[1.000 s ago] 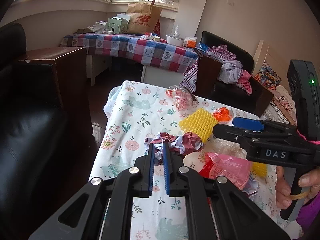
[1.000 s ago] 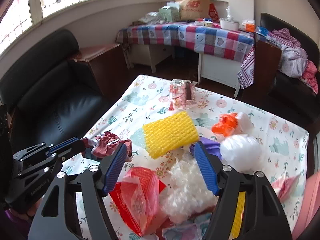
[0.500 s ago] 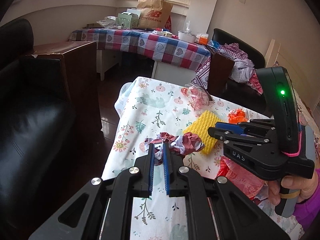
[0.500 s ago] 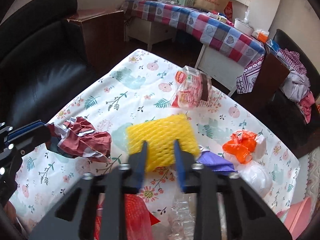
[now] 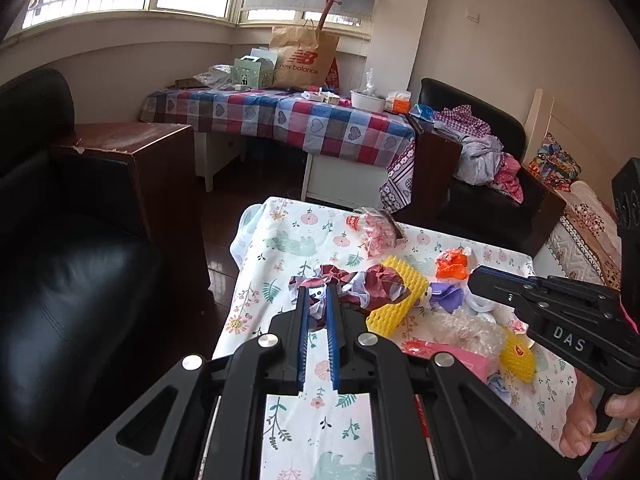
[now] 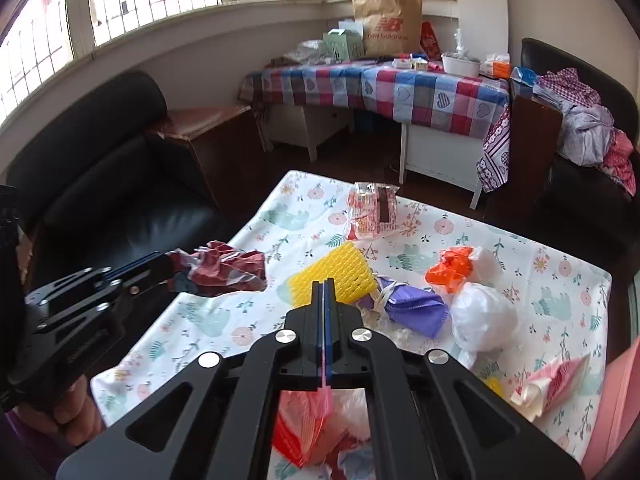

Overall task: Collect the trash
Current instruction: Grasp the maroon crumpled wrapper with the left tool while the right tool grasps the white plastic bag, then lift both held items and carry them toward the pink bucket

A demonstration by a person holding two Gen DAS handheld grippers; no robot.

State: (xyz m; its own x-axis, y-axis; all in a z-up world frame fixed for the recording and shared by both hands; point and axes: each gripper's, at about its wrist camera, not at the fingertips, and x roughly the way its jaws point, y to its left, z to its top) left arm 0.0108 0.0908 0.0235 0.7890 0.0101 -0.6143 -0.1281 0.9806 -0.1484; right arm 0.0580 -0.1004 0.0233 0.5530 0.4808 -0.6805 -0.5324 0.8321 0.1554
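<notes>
My left gripper is shut on a crumpled maroon and white wrapper and holds it above the floral table; the same wrapper hangs from that gripper in the right wrist view. My right gripper is shut on a thin pink-red plastic bag that hangs under its fingers. In the left wrist view the right gripper is at the right, over the trash pile. A yellow foam net lies just beyond the right fingertips.
On the table lie a purple mask, an orange wrapper, a white plastic ball, a clear snack bag and another yellow net. A black sofa stands left. A checked table stands behind.
My right gripper closed fully, pinched the pink-red bag and drew back from the yellow net. My left gripper lifted the maroon wrapper off the table.
</notes>
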